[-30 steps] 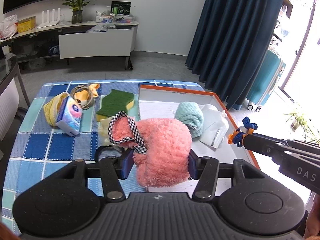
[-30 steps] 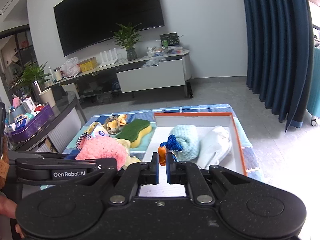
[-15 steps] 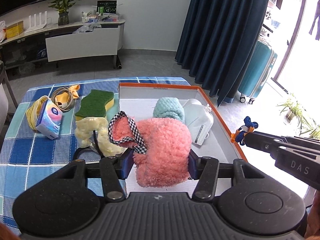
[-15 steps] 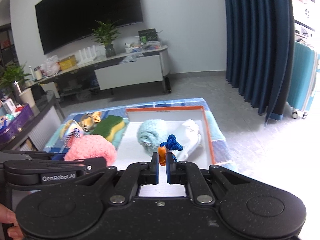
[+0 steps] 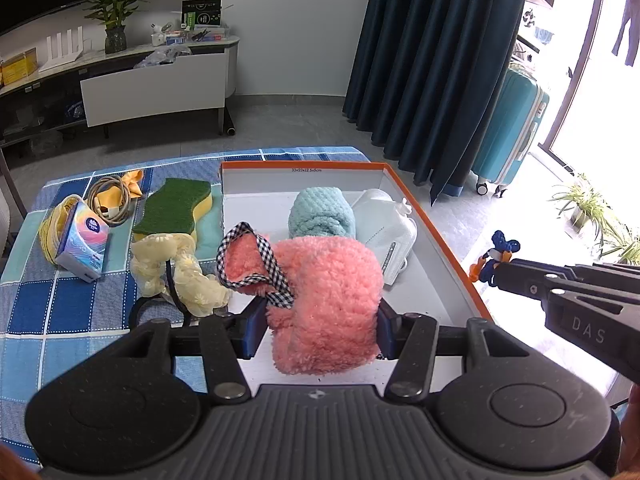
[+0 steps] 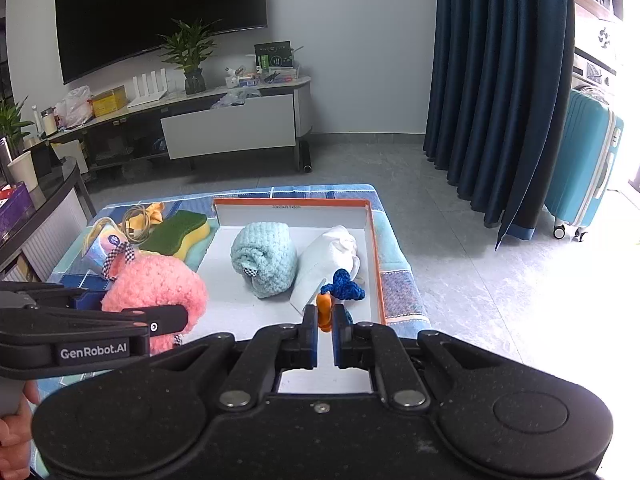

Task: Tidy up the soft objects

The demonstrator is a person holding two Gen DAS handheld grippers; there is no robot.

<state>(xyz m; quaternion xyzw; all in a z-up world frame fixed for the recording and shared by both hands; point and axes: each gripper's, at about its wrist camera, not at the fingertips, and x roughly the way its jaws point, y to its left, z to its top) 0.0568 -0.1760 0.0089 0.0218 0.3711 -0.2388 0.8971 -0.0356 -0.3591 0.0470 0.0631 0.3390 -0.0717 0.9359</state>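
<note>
Left gripper [image 5: 320, 322] clamped on fluffy pink pouch [image 5: 326, 300] above near end of orange-rimmed tray [image 5: 440, 236]; right gripper [image 6: 325, 322] pinching small blue-and-orange knit toy [image 6: 340, 292], nearer tray's right rim.

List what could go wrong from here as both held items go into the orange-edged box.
1. The left hand-held gripper holds the bulky pink fluffy item; lowered, it could land on the rolled teal towel or the white pouch.
2. The right hand-held gripper pinches the small orange-and-blue knitted toy by a thin end, so it may slip.
3. The box has limited free floor.
</note>
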